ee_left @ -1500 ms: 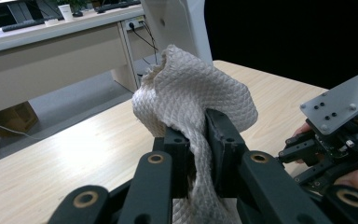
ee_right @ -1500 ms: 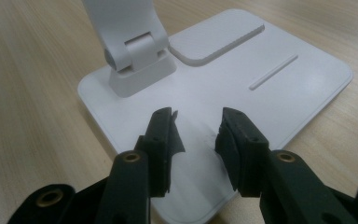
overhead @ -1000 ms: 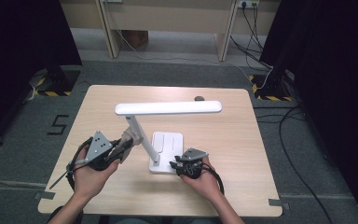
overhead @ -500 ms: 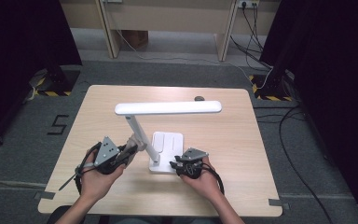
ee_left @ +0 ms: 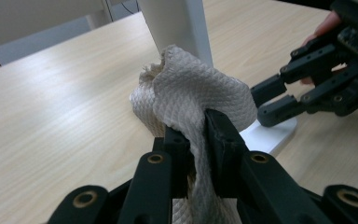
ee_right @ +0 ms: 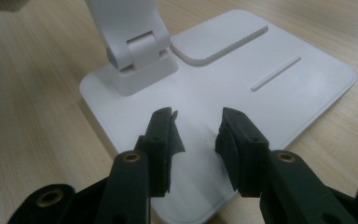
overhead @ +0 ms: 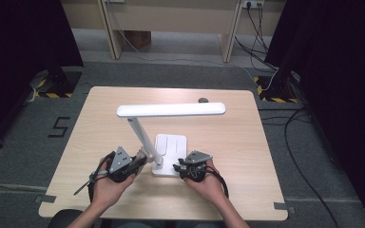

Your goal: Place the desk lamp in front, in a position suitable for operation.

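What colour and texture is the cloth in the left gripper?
Off-white waffle-textured cloth, shown best in the left gripper view.

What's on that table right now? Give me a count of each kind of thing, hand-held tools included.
Desk lamp: 1
Cloth: 1
Small dark thing near the far edge, too small to tell what it is: 1
Hand-held tools: 2, the left tool and the right tool
Total: 5
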`<act>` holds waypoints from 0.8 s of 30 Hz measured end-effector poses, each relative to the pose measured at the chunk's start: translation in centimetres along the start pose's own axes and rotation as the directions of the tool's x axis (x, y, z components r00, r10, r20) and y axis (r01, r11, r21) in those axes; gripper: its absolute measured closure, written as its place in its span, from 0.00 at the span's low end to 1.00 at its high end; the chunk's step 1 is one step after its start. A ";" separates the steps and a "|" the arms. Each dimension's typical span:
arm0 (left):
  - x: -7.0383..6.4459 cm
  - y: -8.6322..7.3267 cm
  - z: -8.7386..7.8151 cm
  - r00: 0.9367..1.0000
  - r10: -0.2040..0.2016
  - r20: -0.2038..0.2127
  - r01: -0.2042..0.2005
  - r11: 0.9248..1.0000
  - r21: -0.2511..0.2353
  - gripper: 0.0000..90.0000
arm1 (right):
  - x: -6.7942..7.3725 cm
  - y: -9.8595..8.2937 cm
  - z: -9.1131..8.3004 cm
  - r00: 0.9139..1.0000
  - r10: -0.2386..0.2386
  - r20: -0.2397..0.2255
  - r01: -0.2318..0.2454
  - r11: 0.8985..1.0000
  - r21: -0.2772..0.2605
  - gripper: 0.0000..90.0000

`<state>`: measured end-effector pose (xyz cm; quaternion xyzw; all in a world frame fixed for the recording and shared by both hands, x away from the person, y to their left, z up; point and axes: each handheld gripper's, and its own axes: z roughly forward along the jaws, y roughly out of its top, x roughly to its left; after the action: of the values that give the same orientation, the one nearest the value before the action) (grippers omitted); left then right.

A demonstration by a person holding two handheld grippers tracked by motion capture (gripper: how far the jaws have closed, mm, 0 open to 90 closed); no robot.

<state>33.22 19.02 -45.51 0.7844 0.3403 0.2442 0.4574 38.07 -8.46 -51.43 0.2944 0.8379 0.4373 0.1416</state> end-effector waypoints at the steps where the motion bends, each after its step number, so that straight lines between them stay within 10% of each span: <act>1: -0.1 -0.2 0.2 1.000 0.000 0.001 0.000 1.000 0.002 0.87 | 0.0 0.0 0.0 1.000 -0.002 0.000 0.002 1.000 0.000 0.72; 24: -0.9 -2.4 3.2 0.999 -0.002 0.039 -0.003 0.993 0.121 0.88 | 0.0 0.0 0.0 1.000 -0.003 0.000 0.003 1.000 -0.002 0.72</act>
<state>34.09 17.43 -49.15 0.8155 0.3455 0.2077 0.4153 38.09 -8.46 -51.43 0.2928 0.8380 0.4379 0.1425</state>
